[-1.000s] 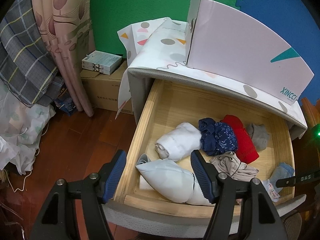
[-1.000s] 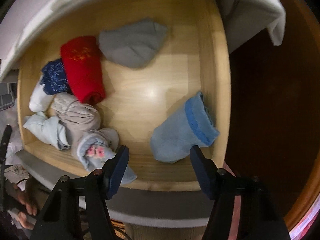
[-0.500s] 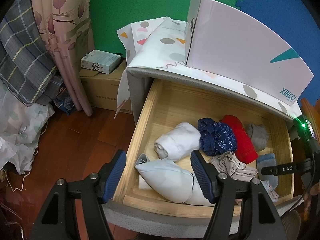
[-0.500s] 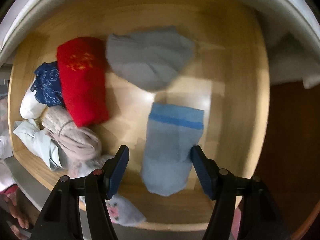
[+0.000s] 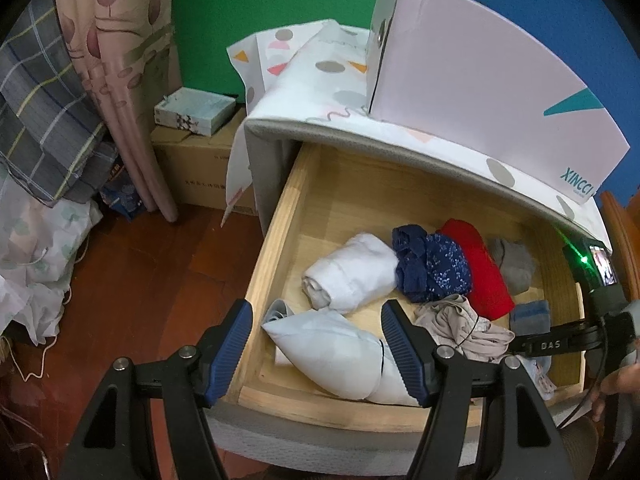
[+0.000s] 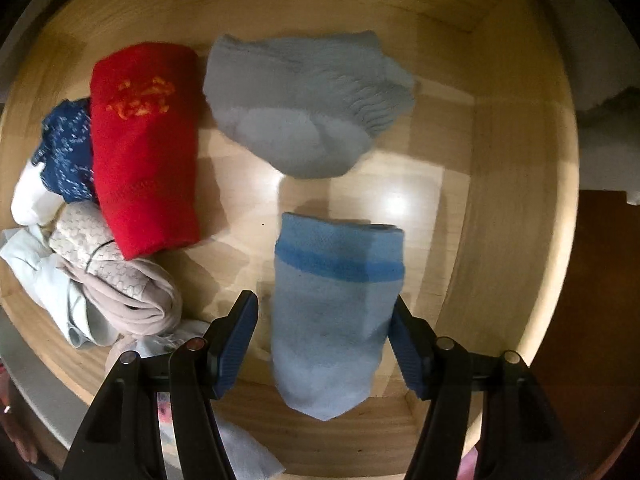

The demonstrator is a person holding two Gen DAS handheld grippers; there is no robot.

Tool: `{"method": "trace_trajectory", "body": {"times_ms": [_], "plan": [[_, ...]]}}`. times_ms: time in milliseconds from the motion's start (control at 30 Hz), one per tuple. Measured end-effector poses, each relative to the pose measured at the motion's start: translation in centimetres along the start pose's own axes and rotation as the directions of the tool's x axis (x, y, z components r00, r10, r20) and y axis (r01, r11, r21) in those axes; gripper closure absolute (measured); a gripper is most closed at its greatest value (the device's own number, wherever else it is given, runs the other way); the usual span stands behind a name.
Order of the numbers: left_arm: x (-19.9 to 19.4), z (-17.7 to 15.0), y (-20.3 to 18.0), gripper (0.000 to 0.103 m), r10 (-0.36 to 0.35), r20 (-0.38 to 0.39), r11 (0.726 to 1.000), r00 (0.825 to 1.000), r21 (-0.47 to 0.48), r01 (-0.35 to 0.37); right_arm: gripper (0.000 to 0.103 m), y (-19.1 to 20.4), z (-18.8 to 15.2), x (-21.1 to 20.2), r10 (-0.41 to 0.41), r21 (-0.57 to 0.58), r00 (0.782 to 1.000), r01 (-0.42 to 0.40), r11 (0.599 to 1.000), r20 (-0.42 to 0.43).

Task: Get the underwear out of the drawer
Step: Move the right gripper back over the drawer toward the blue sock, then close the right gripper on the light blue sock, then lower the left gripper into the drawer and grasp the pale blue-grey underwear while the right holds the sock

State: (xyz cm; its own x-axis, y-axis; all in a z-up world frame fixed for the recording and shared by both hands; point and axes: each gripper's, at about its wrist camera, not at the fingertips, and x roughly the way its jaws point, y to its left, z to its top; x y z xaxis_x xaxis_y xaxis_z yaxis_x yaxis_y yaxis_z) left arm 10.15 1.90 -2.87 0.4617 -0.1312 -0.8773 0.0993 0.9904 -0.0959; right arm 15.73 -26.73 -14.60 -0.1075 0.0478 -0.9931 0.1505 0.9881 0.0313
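Note:
A wooden drawer [image 5: 272, 248] stands pulled out, with several rolled and folded garments in it. In the right wrist view my right gripper [image 6: 323, 312] points straight down and is open. It straddles a light-blue folded piece of underwear with a darker blue band [image 6: 336, 312]. A gap shows at the left pad, while the right pad sits at the cloth's edge. A red roll [image 6: 144, 152] and a grey piece [image 6: 304, 108] lie beyond it. My left gripper [image 5: 316, 320] hangs open above the drawer's front left corner, over a pale blue folded piece [image 5: 332, 348], holding nothing.
A white roll [image 5: 352, 272], a navy patterned piece [image 5: 432, 268] and a crumpled beige piece [image 5: 460, 324] fill the drawer's left half. A pink box [image 5: 480, 80] sits on the cloth-covered cabinet top. A cardboard box [image 5: 192, 168] and curtains stand to the left on the wooden floor.
My right gripper has sunk into the drawer and shifted over the light-blue underwear, which now lies between its jaws. The left gripper has stayed where it was.

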Motion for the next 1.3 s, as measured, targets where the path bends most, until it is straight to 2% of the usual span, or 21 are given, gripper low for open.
{"method": "trace_trajectory", "body": {"times_ms": [33,67,100,233,400,467,600,733,900,1100,1133,1300], "plan": [[0.1,0.0,0.0,0.034,-0.004,-0.007,1.0,1.0,0.0,0.004,0.043,0.2,0.0,0.3,-0.006,-0.006,1.0,0.006,1.0,-0.002],[0.2,0.0,-0.1,0.034,-0.003,-0.013,1.0,1.0,0.002,0.003,0.052,0.2,-0.2,0.9,-0.011,-0.008,1.0,0.011,1.0,-0.002],[0.4,0.0,-0.2,0.034,-0.002,-0.021,1.0,1.0,0.005,0.003,0.055,0.2,-0.4,1.3,-0.016,-0.006,1.0,0.016,1.0,-0.004],[1.5,-0.1,-0.7,0.034,-0.017,-0.092,0.999,0.996,0.029,0.019,0.06,0.0,-1.3,1.9,-0.007,0.017,1.0,0.007,1.0,0.012],[2.4,-0.3,-0.8,0.034,-0.05,-0.148,0.998,0.988,0.03,0.055,0.062,-1.7,-3.2,1.1,0.031,0.078,0.997,-0.036,0.996,0.068],[2.7,-0.3,-0.8,0.034,-0.055,-0.157,0.998,0.986,0.027,0.06,0.062,-2.3,-4.1,0.8,0.08,0.109,0.993,-0.09,0.99,0.089],[3.0,-0.3,-0.9,0.034,-0.065,-0.176,0.997,0.982,0.023,0.07,0.062,-2.5,-5.5,0.3,0.087,0.112,0.986,-0.104,0.988,0.143],[3.7,-0.2,-1.0,0.034,-0.081,-0.229,0.995,0.97,0.037,0.091,0.062,-2.1,-7.2,-0.5,0.136,0.124,0.969,-0.164,0.979,0.206],[4.5,0.0,-1.3,0.034,-0.086,-0.281,0.994,0.956,0.047,0.103,0.062,-1.0,-7.7,-1.2,0.119,0.104,0.962,-0.149,0.983,0.246],[4.7,0.8,-1.8,0.034,-0.107,-0.345,0.982,0.932,0.108,0.153,0.062,1.5,-8.9,-2.1,0.086,0.075,0.952,-0.112,0.991,0.293],[4.6,1.1,-1.9,0.034,-0.105,-0.353,0.979,0.93,0.129,0.16,0.062,1.6,-7.8,-2.5,0.085,0.079,0.952,-0.113,0.991,0.294],[4.3,2.1,-3.1,0.034,-0.07,-0.385,0.941,0.92,0.28,0.189,0.062,0.8,-8.1,-2.3,0.118,0.119,0.951,-0.157,0.98,0.287]]}}
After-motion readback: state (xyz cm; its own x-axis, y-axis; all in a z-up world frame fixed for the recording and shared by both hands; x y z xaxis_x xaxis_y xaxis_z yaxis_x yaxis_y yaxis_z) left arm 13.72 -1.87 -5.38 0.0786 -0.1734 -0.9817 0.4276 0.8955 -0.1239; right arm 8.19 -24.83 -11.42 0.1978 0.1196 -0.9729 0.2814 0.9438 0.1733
